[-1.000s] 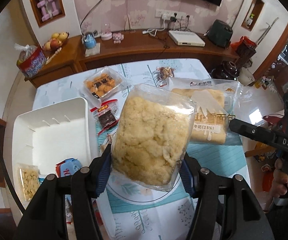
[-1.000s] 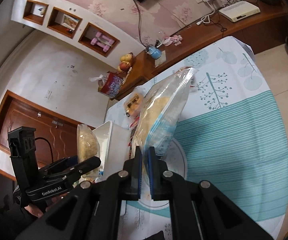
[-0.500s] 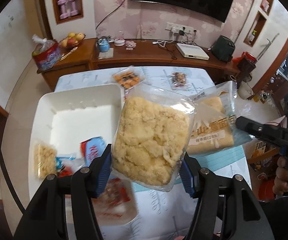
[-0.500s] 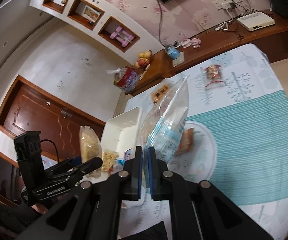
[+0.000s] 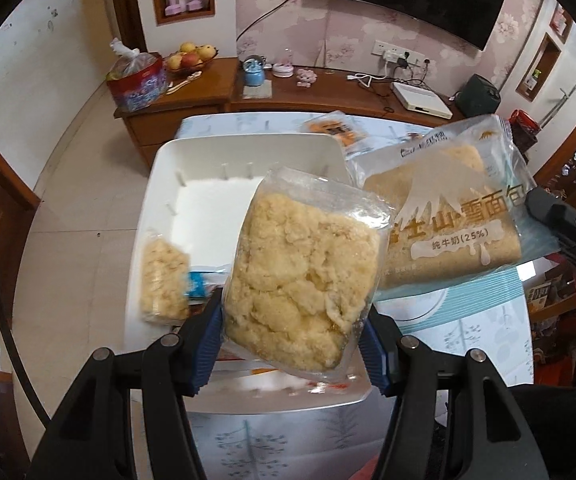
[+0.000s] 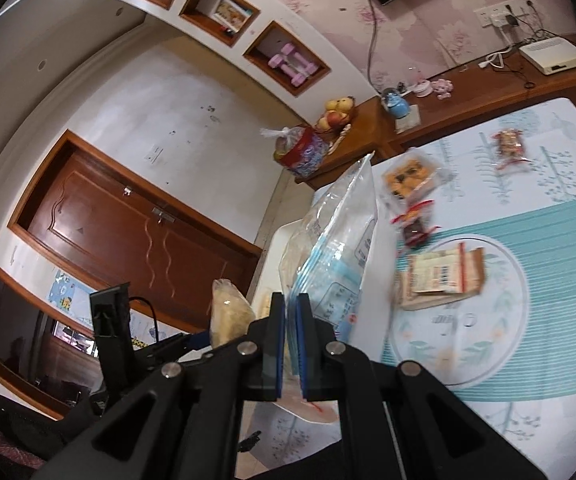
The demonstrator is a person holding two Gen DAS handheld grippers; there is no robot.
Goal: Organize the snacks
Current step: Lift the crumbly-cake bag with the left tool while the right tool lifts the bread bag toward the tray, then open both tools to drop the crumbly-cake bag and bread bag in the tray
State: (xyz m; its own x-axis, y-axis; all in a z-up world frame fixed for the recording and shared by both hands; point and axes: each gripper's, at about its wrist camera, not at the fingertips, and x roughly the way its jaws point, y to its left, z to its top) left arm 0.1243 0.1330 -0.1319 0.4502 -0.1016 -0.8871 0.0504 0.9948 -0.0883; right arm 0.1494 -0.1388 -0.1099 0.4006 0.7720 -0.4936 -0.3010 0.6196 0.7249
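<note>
While clamped by its two lower edges between the blue pads [image 5: 207, 340], hangs above the near half of the white bin [image 5: 191, 148]: the clear bag of crumbly yellow snack [image 5: 304, 284], gripped by the left gripper [image 5: 292, 344] with jaws about half spread, pads pressing on either side of the bag. Tilted slightly, upper end leaning toward the far rim.

Pinched nearly flat on a thin plastic edge: the right gripper [image 6: 291, 344], holding the large bread bag [image 5: 444, 216] up in the air just right of the yellow bag, over the bin's right rim and the tablecloth [image 6: 548, 280]. Seen edge-on from the right wrist view, printed face turned toward the left camera.

Lying inside the bin, along its left wall: a smaller bag of yellow crumbs [image 5: 163, 280], with a blue packet [image 5: 195, 282] just beside it.

Scattered on the tablecloth beyond: an orange tray pack [image 6: 408, 176] near the far edge, a red wrapper [image 6: 416, 220] closer in, a flat brown pack [image 6: 444, 276] on the round print, a small red-ended pack [image 6: 508, 146] toward the far right corner.
</note>
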